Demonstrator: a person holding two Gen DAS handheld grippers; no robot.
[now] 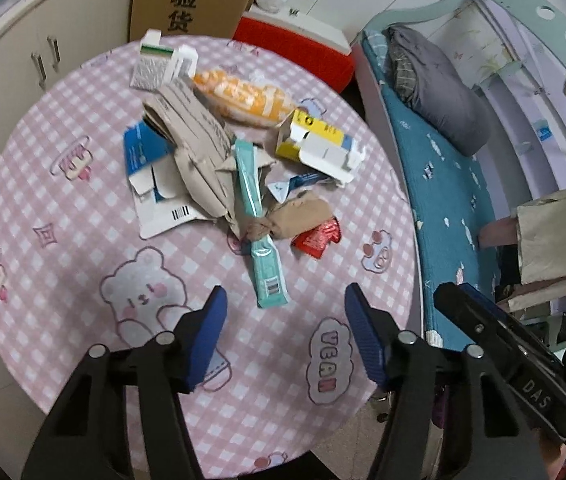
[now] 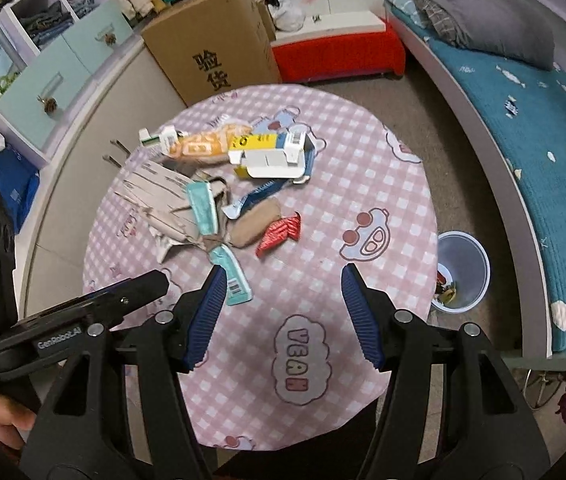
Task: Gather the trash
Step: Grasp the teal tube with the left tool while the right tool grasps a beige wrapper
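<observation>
I hold two tongs over the near edge of the round counter (image 1: 63, 200) with its pink checked cloth. My left tongs (image 1: 285, 304) hang spread, nothing between the blue pads (image 1: 213, 320), above the bare cloth near the printed bear. My right tongs (image 2: 283, 286) are spread too and empty, over the near middle of the counter by the cloud print.

The trash sits in one loose heap around the counter's centre and toward its far edge. Going left to right in the left wrist view: one blue and white flattened carton (image 1: 151, 172) at the heap's left side; one white and green box (image 1: 151, 66) near the far edge; one crumpled grey-brown cardboard piece (image 1: 195, 136) lying over the carton; one orange snack bag (image 1: 243, 96) beyond it; one long teal wrapper (image 1: 261, 232) pointing toward the near edge, its end the closest piece to my left tongs; one tan crumpled wad (image 1: 299, 216) touching that wrapper; one small blue and white torn scrap (image 1: 295, 184) just beyond the wad; one red foil wrapper (image 1: 319, 238) beside the wad on its right; one yellow and white opened box (image 1: 315, 140) at the heap's right.

On the floor off the counter's right edge stands one pale blue bin (image 2: 463, 272) with a few scraps at its bottom.
</observation>
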